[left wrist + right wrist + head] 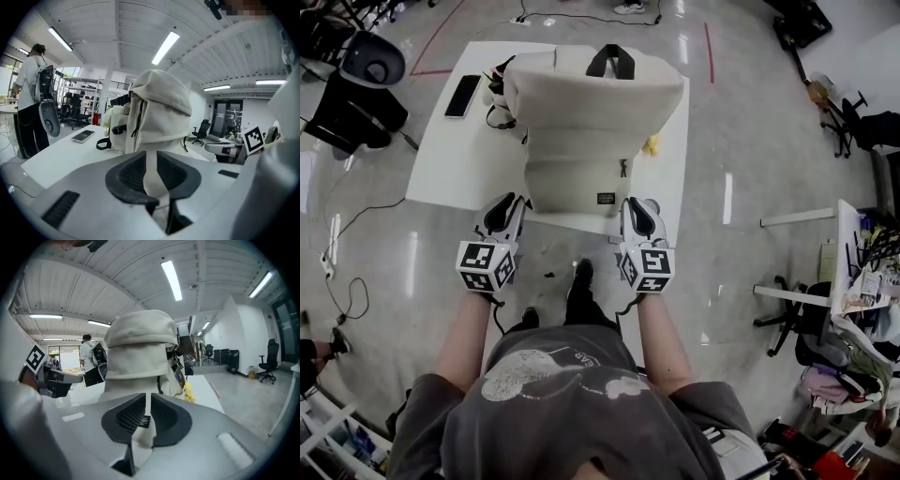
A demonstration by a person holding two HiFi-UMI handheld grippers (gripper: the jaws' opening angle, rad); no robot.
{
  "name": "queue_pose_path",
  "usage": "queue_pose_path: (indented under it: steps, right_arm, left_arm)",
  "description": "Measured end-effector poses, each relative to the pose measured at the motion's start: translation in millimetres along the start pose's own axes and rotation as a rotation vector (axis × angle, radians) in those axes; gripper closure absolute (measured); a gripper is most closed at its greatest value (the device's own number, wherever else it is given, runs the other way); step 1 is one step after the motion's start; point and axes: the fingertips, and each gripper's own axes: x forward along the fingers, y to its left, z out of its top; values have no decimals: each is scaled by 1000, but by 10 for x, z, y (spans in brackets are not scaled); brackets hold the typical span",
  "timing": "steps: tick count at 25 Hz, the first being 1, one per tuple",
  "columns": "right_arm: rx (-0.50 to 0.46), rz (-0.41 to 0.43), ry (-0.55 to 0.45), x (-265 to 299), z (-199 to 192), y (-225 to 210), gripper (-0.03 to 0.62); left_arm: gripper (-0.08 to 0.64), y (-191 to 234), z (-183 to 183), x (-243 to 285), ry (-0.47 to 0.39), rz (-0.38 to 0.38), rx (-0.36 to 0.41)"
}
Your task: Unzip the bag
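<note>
At the frame's centre, the cream bag [591,131] on the white worktop [450,159] is pinched at its lower corners by the left claw [512,212] and the right claw [637,214].

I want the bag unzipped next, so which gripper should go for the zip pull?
Right, probably, once it lets go: the black zip pull hangs on the backpack nearer the right gripper. The left gripper, clamped on the lower edge, can steady it.

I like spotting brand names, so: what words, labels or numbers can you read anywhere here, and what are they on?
Nothing is legible.
Small black label on the cream fabric backpack: too small to read.
White print on the person's grey T-shirt: lettering too blurred to read.
</note>
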Motion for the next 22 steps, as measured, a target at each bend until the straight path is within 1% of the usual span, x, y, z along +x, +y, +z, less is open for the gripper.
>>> queue_pose_path:
  steps: [3,7,12,18,22]
  right_arm:
    - [-3,-16,-19,-243,11,339,571]
    - [-20,-56,-57,-590,40,739,592]
    - [-59,-73,-95,-1028,66,1224,592]
    - [-71,-92,-64,-1442,-137,1635,592]
    - [-61,-125,-43,-1665,-263,1820,592]
  left_arm:
    - [503,-26,-60,-373,-7,-28,-2]
    - [533,-92,-108,-849,-35,-78,-4]
    - [534,-152,-241,-1396,-46,-138,-2]
    - [534,-148,-370,-1797,-48,-167,-25]
    - [534,-165,-408,-2001,-54,-191,-43]
